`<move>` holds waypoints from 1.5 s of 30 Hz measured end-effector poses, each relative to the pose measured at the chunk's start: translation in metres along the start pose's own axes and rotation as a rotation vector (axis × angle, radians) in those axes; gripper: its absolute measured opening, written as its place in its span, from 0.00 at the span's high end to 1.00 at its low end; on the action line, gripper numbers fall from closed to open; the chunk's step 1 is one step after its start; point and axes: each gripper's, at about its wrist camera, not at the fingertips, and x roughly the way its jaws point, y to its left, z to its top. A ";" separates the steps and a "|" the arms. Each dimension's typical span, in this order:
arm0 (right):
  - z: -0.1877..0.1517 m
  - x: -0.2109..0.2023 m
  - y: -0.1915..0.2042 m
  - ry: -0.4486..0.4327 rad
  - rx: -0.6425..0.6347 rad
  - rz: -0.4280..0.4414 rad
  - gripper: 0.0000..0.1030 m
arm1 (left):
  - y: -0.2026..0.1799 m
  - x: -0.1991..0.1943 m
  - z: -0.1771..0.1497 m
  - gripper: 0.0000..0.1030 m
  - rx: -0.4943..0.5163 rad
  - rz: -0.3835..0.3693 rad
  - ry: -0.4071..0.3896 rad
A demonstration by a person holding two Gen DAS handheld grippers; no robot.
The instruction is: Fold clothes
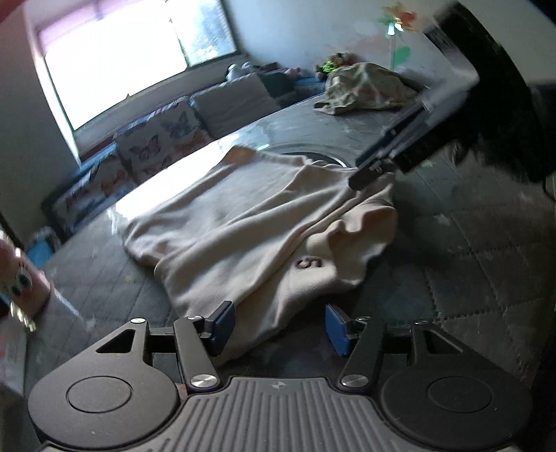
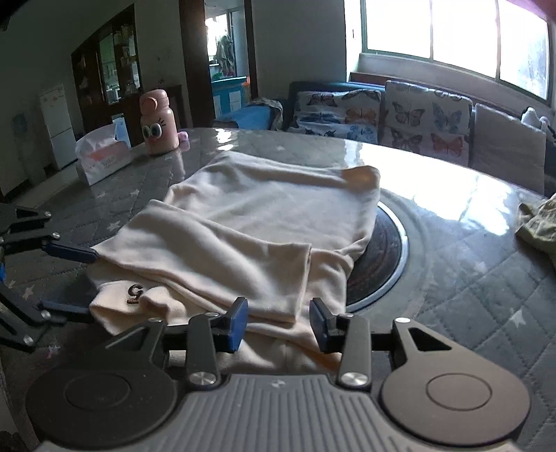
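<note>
A cream garment [image 2: 243, 236] lies partly folded in the middle of both frames, on a round table [image 2: 469, 278] covered with a grey quilted cloth under a glossy clear sheet that mirrors the window light. The only writing that can be read is a small dark embroidered "S" [image 1: 308, 263] near the garment's lower edge; in the right wrist view it sits at lower left of the fabric [image 2: 135, 291]. A dark round inset [image 2: 382, 253] with a metal ring shows from under the garment's right side.

The left gripper [image 1: 279, 328], at the bottom of its own frame, has its blue pads spread, with a fold of the cream cloth lying between them but not pinched. Seen from the right wrist view, it enters at the left edge [image 2: 67, 280], its two fingers parted at the garment's side. The right gripper [image 2: 278, 321] is likewise released, jaws apart over the near hem. In the left wrist view it reaches in from the upper right [image 1: 370, 170], blurred, its tips at the garment's far edge.

A pink bottle with cartoon eyes [image 2: 158, 121] and a white tissue pack [image 2: 102, 153], its print too small to read, stand at upper left of the right wrist frame. An olive-green crumpled cloth [image 1: 365, 88] lies at the table's far side. Beyond are a sofa with butterfly-print cushions [image 2: 424, 121] and a bright window [image 2: 451, 31].
</note>
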 end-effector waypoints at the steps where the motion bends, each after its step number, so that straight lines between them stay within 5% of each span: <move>1: -0.001 -0.002 0.000 0.003 -0.008 -0.003 0.61 | -0.003 0.002 0.001 0.42 0.019 0.004 -0.009; 4: -0.002 -0.008 0.001 0.013 -0.034 -0.010 0.54 | -0.009 0.007 0.003 0.46 0.036 -0.001 -0.034; 9: -0.009 -0.020 0.009 0.023 -0.118 0.010 0.48 | -0.004 0.011 0.008 0.84 -0.008 -0.017 -0.053; 12: -0.012 -0.026 0.018 0.018 -0.194 0.029 0.42 | 0.006 0.012 0.017 0.90 -0.062 -0.025 -0.063; 22: -0.012 -0.010 0.047 -0.042 -0.379 0.048 0.39 | 0.049 0.021 0.046 0.91 -0.249 -0.060 -0.072; 25: -0.007 0.004 0.044 -0.034 -0.361 0.046 0.51 | 0.049 0.021 0.043 0.89 -0.252 -0.067 -0.066; 28: -0.002 0.008 0.036 -0.025 -0.305 0.061 0.74 | 0.044 0.016 0.035 0.84 -0.239 -0.063 -0.057; 33: 0.006 0.008 0.023 -0.015 -0.200 0.086 0.85 | 0.031 0.006 0.018 0.54 -0.183 -0.020 -0.055; 43: 0.012 0.004 0.021 -0.034 -0.134 0.074 0.89 | 0.014 0.013 -0.005 0.54 -0.040 0.087 -0.022; 45: 0.012 0.002 0.022 -0.049 -0.123 0.069 0.90 | 0.015 0.015 -0.005 0.66 -0.028 0.096 -0.023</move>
